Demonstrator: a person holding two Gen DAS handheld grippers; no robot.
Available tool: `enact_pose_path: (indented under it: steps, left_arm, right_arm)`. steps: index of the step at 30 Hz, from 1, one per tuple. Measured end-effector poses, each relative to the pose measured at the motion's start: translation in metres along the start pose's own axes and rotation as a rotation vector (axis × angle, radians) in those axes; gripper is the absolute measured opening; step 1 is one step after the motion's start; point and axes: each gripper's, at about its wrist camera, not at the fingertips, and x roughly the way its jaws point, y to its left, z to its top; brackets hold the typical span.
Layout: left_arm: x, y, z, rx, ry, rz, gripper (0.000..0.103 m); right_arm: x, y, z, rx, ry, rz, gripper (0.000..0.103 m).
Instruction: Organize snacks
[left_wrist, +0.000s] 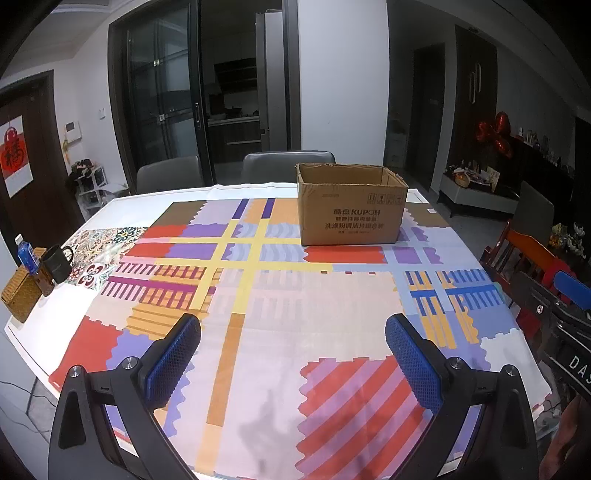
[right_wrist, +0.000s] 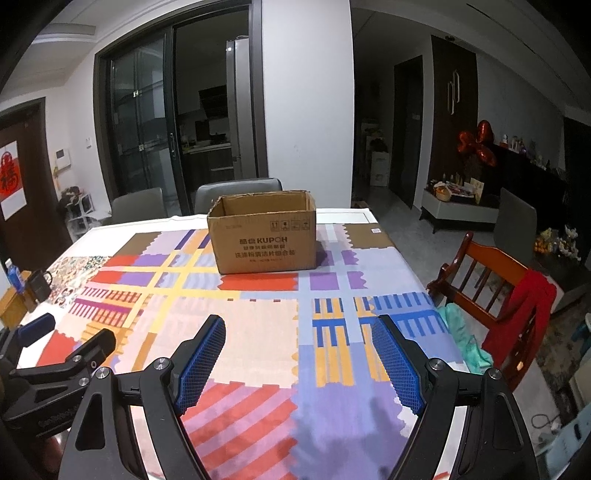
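Snacks were nowhere to be seen in either view; the only thing plainly meant for them was the cardboard box (left_wrist: 352, 206), which stood upright with its flaps open at about one o'clock on the far part of the desk (left_wrist: 258, 369), probably set there so that items could be dropped in from above. It rested on the patterned cloth (left_wrist: 280, 302), which covered most of the desk and left a broad bare stretch in front of the box, likely kept free as working room. At nine o'clock, near the left edge, a dark mug (left_wrist: 57, 264), a blue-labelled bottle (left_wrist: 26, 254) and a woven basket (left_wrist: 22, 295) were grouped together, well apart from the box. The left hand-held gripper (left_wrist: 291, 325) hung over the near cloth with its jaws apart and nothing between them, and the right hand-held gripper (right_wrist: 299, 326) did the same just beside it, at three o'clock of the left one. Both pointed toward the box, which suggested readiness, not a grasp. Beyond the desk's right edge stood a wooden chair (right_wrist: 491, 280) draped with red cloth.
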Motion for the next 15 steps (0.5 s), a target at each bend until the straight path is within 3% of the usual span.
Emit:
enact_pose_path:
  steps: [15]
  left_arm:
    - [-0.003,0.0024,0.0019,0.007,-0.007,-0.002,0.102]
  right_arm:
    - [0.0009,-0.0031,-0.001,0.006,0.007,-0.003,0.082]
